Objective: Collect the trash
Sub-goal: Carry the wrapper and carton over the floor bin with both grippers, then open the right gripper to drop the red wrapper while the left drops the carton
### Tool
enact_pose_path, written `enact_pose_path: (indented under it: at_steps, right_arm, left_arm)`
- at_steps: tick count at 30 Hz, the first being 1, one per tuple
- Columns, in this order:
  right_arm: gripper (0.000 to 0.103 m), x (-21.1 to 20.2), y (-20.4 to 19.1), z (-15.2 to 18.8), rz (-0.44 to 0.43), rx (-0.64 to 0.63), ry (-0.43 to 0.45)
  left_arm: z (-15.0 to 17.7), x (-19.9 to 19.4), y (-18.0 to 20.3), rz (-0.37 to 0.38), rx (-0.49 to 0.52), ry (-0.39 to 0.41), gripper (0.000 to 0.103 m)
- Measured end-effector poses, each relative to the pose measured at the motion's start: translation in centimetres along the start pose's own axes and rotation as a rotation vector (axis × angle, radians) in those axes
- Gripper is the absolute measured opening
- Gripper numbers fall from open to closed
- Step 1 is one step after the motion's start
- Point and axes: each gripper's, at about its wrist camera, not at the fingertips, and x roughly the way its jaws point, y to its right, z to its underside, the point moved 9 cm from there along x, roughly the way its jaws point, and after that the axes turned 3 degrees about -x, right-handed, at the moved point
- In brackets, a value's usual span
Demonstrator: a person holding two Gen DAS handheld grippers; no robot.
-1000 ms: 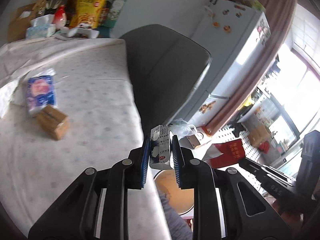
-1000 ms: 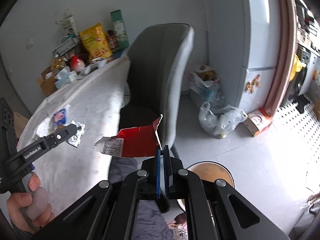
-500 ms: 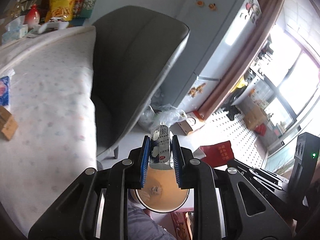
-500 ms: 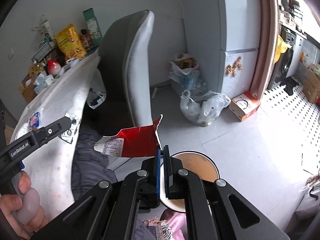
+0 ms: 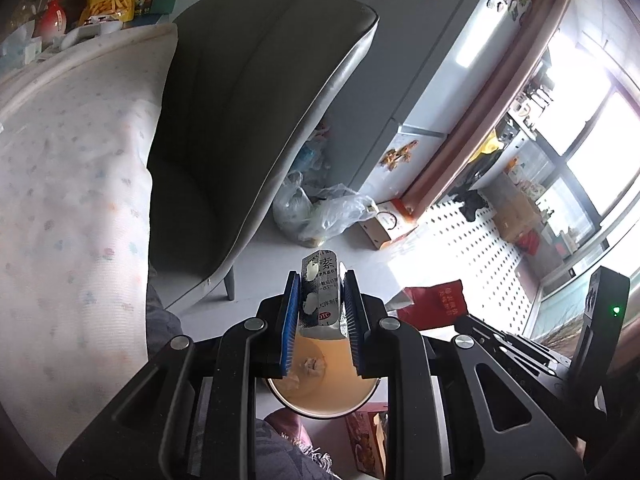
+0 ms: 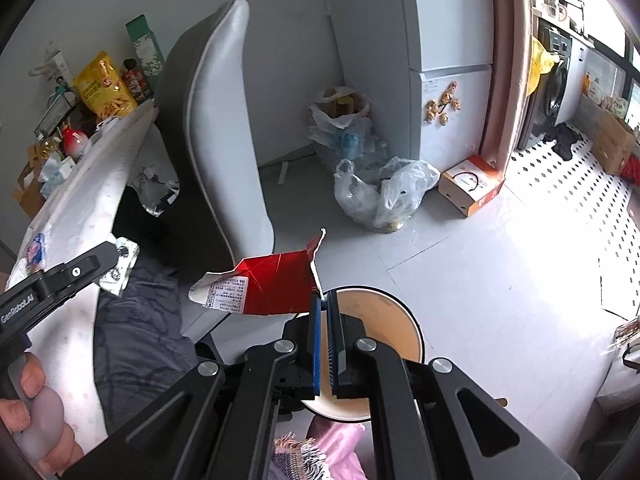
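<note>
A table covered with a pale, faintly dotted cloth is seen along the left side of both views. Beside it, a grey padded chair is set with its back toward the table edge. Behind the chair, a tall pale fridge with small magnets stands against the wall. On the grey floor near the fridge, clear plastic bags filled with refuse are heaped, and a small white and orange box lies just beside them. At the far end of the table, a yellow snack bag is propped among other clutter.

A round bin with a tan liner is seen on the floor directly beneath both grippers; a few crumpled scraps lie inside it.

The left gripper is closed narrowly on a silver blister pack, which is clamped upright between the blue pads and held above the bin's opening. In the right wrist view the same pack shows at the left, near the table edge, and the gripper's handle is wrapped by a hand.

The right gripper is pressed fully together on the corner of a torn red wrapper, whose white printed end sticks out to the left. The wrapper is held just above the near rim of the bin.
</note>
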Motion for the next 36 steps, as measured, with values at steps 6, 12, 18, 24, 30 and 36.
enact_pose_path:
  at_steps: [6,12,18,24,30,36]
  right_arm:
    - [0.005,1.9,1.3,0.7,0.017,0.029,-0.024]
    - [0.005,2.5,1.8,1.2,0.039,0.026,-0.031]
    - [0.01,3.7,2.4,2.5,0.027,0.048,-0.064]
    - [0.045,5.2,3.2,4.2,0.015,0.048,-0.116]
    - [0.043,3.3,5.8,3.6,0.049,0.099,-0.073]
    - [0.046,0.3,8.6,2.7,0.109,0.134,-0.02]
  left_arm:
    - [-0.1,0.7,0.6,0.001,0.013,-0.012,0.022]
    - [-0.3,0.8,-0.1,0.015,-0.003,-0.028,0.022]
    - [0.1,2.0,1.0,0.0,0.021,-0.05,0.022]
    - [1.1,3.4,2.7,-0.003,0.064,-0.08,0.022]
    - [2.2,5.3,4.5,-0.003,0.097,-0.121,0.022]
    - [3.8,7.3,6.3,0.014,0.122,-0.163,0.022]
